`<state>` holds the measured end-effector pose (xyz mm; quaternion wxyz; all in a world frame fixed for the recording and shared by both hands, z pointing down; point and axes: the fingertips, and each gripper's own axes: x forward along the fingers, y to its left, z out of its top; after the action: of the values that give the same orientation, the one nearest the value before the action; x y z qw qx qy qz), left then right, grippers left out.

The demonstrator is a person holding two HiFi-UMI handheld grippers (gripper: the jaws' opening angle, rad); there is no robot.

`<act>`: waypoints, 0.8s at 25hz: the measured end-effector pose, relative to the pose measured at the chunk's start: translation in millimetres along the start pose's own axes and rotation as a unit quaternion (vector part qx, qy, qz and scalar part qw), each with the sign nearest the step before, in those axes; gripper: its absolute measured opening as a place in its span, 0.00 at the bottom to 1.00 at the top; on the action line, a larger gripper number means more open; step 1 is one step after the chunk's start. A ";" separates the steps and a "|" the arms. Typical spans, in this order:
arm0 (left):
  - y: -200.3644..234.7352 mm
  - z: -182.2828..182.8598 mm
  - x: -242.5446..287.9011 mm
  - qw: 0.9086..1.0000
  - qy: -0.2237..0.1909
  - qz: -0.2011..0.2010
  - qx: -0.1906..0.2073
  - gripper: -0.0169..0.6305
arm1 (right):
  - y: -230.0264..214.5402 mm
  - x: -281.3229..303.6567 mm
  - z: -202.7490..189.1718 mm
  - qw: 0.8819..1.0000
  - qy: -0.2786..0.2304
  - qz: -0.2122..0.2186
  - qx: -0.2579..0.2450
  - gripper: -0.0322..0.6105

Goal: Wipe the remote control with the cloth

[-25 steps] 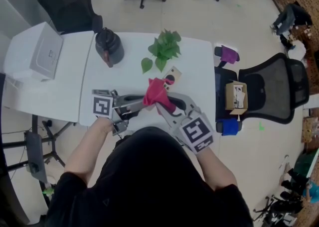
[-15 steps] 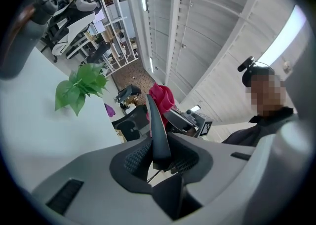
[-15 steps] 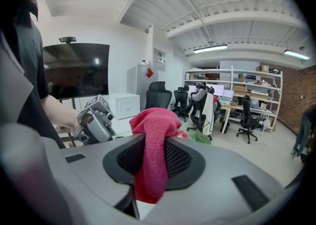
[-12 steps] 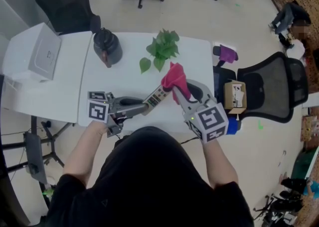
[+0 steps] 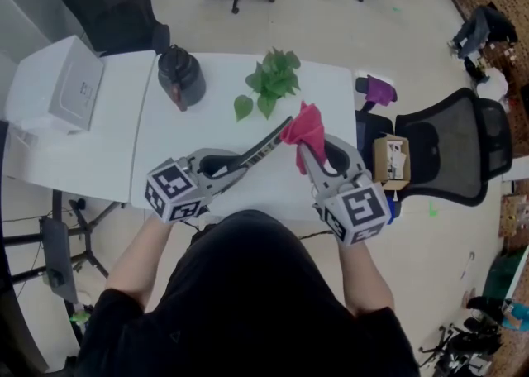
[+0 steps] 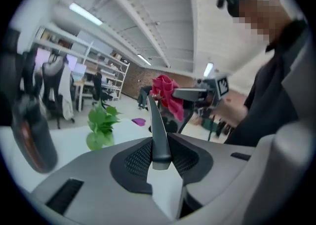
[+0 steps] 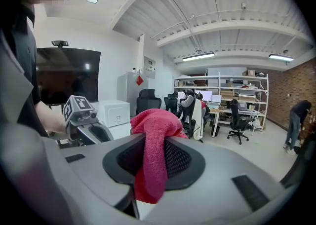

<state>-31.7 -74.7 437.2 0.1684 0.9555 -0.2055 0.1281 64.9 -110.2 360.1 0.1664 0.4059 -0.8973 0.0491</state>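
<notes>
My left gripper (image 5: 238, 164) is shut on the near end of a slim dark remote control (image 5: 266, 142), held above the white table (image 5: 207, 131) and pointing up and to the right. In the left gripper view the remote control (image 6: 157, 130) stands edge-on between the jaws. My right gripper (image 5: 307, 150) is shut on a red cloth (image 5: 305, 126), whose bunched top sits at the remote's far tip. The cloth (image 7: 154, 145) hangs through the right jaws, and in the left gripper view the cloth (image 6: 166, 92) is just beyond the remote's end.
On the table stand a black kettle (image 5: 180, 76), a green leafy plant (image 5: 269, 82) and a white box (image 5: 70, 86). To the right is a black office chair (image 5: 450, 148) carrying a cardboard box (image 5: 390, 160).
The right gripper has carried the cloth along the remote from near the left jaws out to its far end. The left gripper has rolled, turning the remote onto its edge.
</notes>
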 end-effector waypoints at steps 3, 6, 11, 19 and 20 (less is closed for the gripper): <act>15.0 0.7 0.7 0.972 0.067 0.125 0.188 0.18 | 14.9 1.8 -5.6 1.000 0.006 0.013 -0.007 0.20; 24.7 3.0 1.6 0.897 0.123 0.204 0.373 0.18 | 30.1 6.9 -11.3 0.999 0.015 0.028 -0.015 0.20; 26.2 4.4 5.1 0.811 0.162 0.241 0.508 0.18 | 49.9 14.7 -10.4 0.998 0.028 0.040 -0.034 0.20; 17.4 34.1 -2.6 0.994 -0.082 0.024 -0.065 0.18 | 31.9 5.8 -12.3 0.997 -0.032 0.034 0.058 0.20; 15.4 39.5 -5.7 0.986 -0.116 -0.014 -0.122 0.18 | 28.8 4.3 -14.8 0.995 -0.044 0.036 0.078 0.20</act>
<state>-36.4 -100.7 403.6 0.2609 0.9389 -0.2241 -0.0124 44.7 -90.8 376.8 0.0930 0.3865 -0.9113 0.1070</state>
